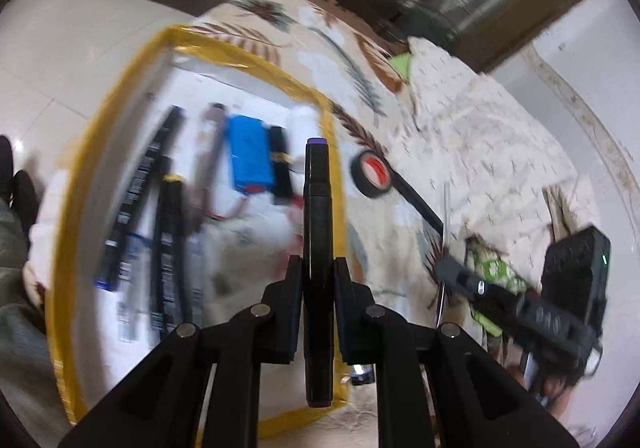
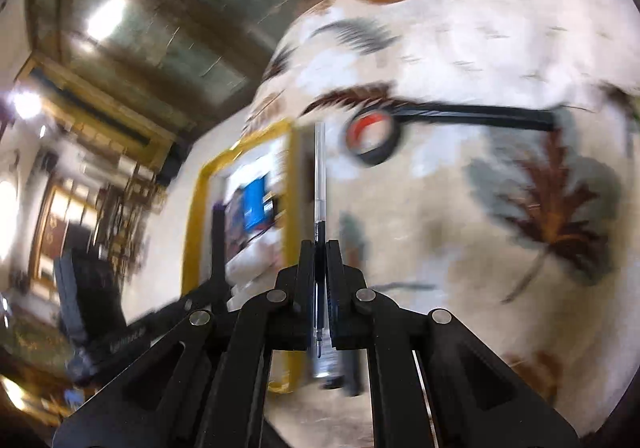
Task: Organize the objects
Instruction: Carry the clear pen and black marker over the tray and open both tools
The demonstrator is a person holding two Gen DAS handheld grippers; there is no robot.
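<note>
My left gripper (image 1: 318, 268) is shut on a black marker (image 1: 318, 207) with purple ends, held above the right edge of a yellow-rimmed tray (image 1: 100, 135). The tray holds black tubes (image 1: 142, 183), a blue battery pack (image 1: 250, 155) and other items. My right gripper (image 2: 320, 248) is shut on a thin clear pen (image 2: 320, 167), held above the leaf-patterned cloth right of the tray (image 2: 196, 207). The right gripper also shows in the left wrist view (image 1: 464, 276) with the pen (image 1: 445, 248). A roll of black tape (image 1: 372, 173) with a loose strip lies on the cloth; it also shows in the right wrist view (image 2: 372, 137).
The leaf-patterned cloth (image 2: 500, 248) covers the table, with a crumpled pale cloth (image 1: 500, 135) at the back right. A small silver and black item (image 2: 332, 364) lies on the cloth below the right gripper. White floor (image 1: 60, 59) lies beyond the left edge.
</note>
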